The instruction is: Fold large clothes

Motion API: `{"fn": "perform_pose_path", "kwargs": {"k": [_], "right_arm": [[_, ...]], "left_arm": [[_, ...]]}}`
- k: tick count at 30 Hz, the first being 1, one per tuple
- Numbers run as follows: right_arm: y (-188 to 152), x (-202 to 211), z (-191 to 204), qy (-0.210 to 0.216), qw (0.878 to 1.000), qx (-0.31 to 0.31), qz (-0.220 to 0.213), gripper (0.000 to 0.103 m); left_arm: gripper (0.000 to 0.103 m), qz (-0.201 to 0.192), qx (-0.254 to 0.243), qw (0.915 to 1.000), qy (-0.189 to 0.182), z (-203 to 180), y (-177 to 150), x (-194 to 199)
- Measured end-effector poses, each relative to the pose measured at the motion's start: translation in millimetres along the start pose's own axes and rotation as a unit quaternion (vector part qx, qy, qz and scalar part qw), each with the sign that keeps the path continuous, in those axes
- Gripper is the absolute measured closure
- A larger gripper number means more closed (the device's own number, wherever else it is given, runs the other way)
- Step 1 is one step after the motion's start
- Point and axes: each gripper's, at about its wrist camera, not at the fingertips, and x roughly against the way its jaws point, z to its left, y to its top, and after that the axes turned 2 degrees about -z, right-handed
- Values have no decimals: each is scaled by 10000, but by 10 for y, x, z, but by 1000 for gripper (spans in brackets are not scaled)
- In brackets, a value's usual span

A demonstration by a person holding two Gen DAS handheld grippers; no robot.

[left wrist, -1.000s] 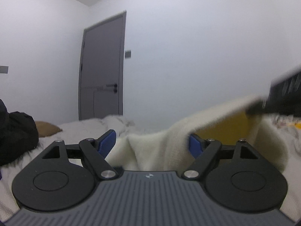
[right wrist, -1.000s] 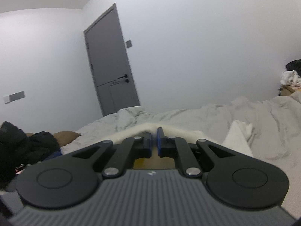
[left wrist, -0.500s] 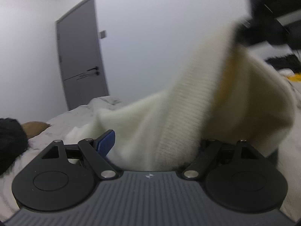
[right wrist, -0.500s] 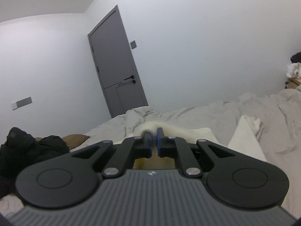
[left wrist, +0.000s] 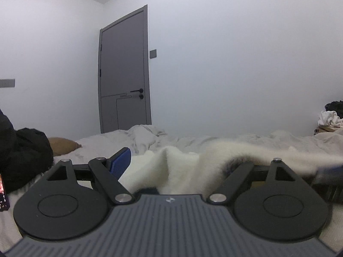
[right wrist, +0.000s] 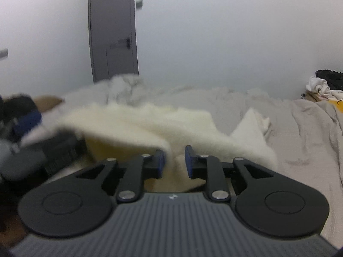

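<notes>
Sweater point(left wrist: 184, 169), cream and fuzzy, is lying on the bed point(left wrist: 193, 139) right in front of the left gripper point(left wrist: 178, 162) in the left wrist view; it's bunched up between the jaws, which stand wide apart; the left blue pad point(left wrist: 120, 161) sits clear of the cloth with a sliver of sheet showing past it, while the right finger is buried under a fold, so nothing's pinched there as far as I can see. Room-wise: rumpled grey sheets run back to the wall, a grey door point(left wrist: 124, 75) stands behind the bed; a black heap of clothes point(left wrist: 23, 156) crowds the left edge with a brown pillow point(left wrist: 62, 145) just behind it; far right there's a nightstand point(left wrist: 328, 127) piled with white and dark stuff; the middle of the bed beyond the sweater looks open.

Right wrist view, pretty blurry: the right gripper point(right wrist: 174, 160) points down at the same sweater point(right wrist: 150, 122); its jaws have just been opening, so there's a narrow gap now with the cream knit showing in it, and the pads don't look like they're pressing on it; a yellowish lining point(right wrist: 111, 145) shows under the lifted fold just left of the jaws. A smaller pale fold point(right wrist: 250, 128) sticks up to the right; past that it's bare sheet out to the right edge; the left side is cluttered by a dark blurred shape with a blue bit, probably the other gripper point(right wrist: 27, 122), touching the sweater's left end.
</notes>
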Motion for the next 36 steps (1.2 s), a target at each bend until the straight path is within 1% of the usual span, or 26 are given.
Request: {"fn": "perform_pose_path", "kwargs": {"k": [2,4,5,6,8,10,12,15,16,19,21,24,26,28,29,32,34,36], "right_arm": [[-77,-76,57,-22,9998,113,169,79],[-124,-131,141,-270,9985,383,269,77],[-154,-146,190,-369,9975,509,311,76],[-187,-161,214,-408,9969,562,374,76],[-241,-196,217,-463,9961,501,561,77],[-253,-194,175,-450,9965,384,594,77],[-228,-84,199,-518,9975,336,333,78],[-132,125,220,-558,9974,321,-310,90],[-91,227,237,-565,9965,299,-541,92],[2,421,271,-622,9924,294,-1024,94],[44,529,273,-646,9898,273,-1240,94],[56,641,245,-713,9869,192,-1433,95],[52,683,206,-804,9849,104,-1531,96],[60,703,153,-869,9839,-8,-1564,96],[65,683,108,-884,9838,-89,-1558,96],[88,644,35,-931,9844,-200,-1478,96],[73,571,41,-983,9858,-70,-1359,96],[40,478,55,-1052,9872,126,-1196,96]], "left_arm": [[17,40,58,10000,11,8,31,7],[17,67,208,9998,5,57,52,4],[17,66,288,9996,-16,79,78,64],[17,40,353,9994,16,96,84,96],[17,0,460,9989,118,157,112,98],[17,126,620,9979,103,217,127,69],[17,217,778,9967,123,270,123,46],[16,346,965,9947,88,329,125,29],[15,385,1003,9942,79,341,123,26],[13,515,1040,9932,-1,333,87,10],[13,632,1046,9925,-59,299,56,-4],[10,870,906,9917,-286,186,-17,-51],[10,1118,643,9901,-549,64,-59,-95],[8,1062,405,9918,-577,-15,-83,-77],[6,1004,277,9931,-529,-47,-88,-75],[4,946,57,9949,-334,-81,-110,-101],[4,933,-161,9954,-136,-101,-143,-141],[4,1071,-176,9941,-46,-80,-179,-212]]}}
